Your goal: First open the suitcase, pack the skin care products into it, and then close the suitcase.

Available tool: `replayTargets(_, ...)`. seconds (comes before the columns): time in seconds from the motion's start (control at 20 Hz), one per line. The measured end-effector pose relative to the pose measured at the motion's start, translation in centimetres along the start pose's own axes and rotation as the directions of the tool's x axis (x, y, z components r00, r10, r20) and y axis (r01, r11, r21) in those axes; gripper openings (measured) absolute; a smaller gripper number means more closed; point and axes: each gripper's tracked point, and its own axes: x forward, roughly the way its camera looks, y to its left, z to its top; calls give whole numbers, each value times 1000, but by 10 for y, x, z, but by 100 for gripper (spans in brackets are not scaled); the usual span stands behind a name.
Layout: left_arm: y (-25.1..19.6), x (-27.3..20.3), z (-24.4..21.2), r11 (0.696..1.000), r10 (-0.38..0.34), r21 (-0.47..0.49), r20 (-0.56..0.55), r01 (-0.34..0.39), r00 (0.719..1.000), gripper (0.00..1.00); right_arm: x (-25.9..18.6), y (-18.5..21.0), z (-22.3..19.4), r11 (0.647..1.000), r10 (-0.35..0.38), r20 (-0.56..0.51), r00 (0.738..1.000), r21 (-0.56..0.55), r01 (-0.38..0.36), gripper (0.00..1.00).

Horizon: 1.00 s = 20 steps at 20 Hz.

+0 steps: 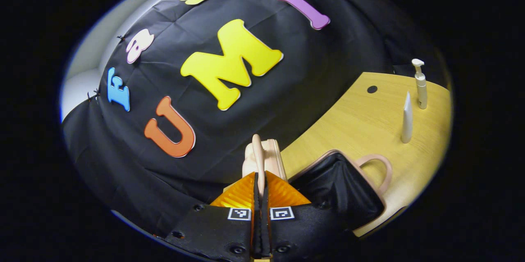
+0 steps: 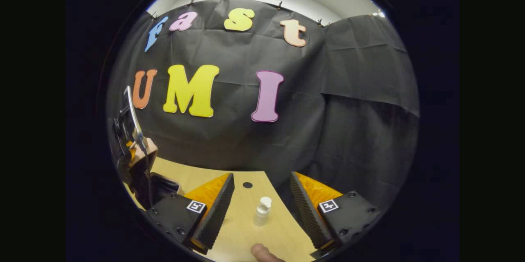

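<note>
Two skin care items stand upright on the wooden table [image 1: 369,122] — a pump bottle [image 1: 420,83] and a white tube [image 1: 407,118] just beside it. The left gripper [image 1: 260,180] is pinched tight on the raised lid [image 1: 262,157] of the suitcase [image 1: 340,188], whose dark lining shows. The right gripper [image 2: 262,196] hangs wide open, the pump bottle between its fingers but untouched.

The left gripper [image 1: 260,196] has its two fingers pressed together on the thin raised lid edge of a pale pink suitcase [image 1: 262,159] with a black fabric lining, which lies open at the near edge of the light wooden bench [image 1: 361,118]. A white pump bottle [image 1: 420,85] and a white upright tube [image 1: 407,119] stand near the bench's far right edge, close together, well apart from the suitcase.
</note>
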Motion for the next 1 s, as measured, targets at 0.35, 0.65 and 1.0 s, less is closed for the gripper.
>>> replayTargets(0.35,86,14,-54,992,61,-105,-41,-65,997,3,-7,41,-4,1000,10,-19,1000,-23,-11,81)
replayTargets(0.65,122,27,-116,972,44,-230,-49,-54,998,3,-11,63,-14,999,24,-65,998,-35,-27,81)
replayTargets(1.0,147,49,-207,958,13,-284,-109,-43,994,3,-14,66,-18,999,-3,-102,995,-43,-1,81)
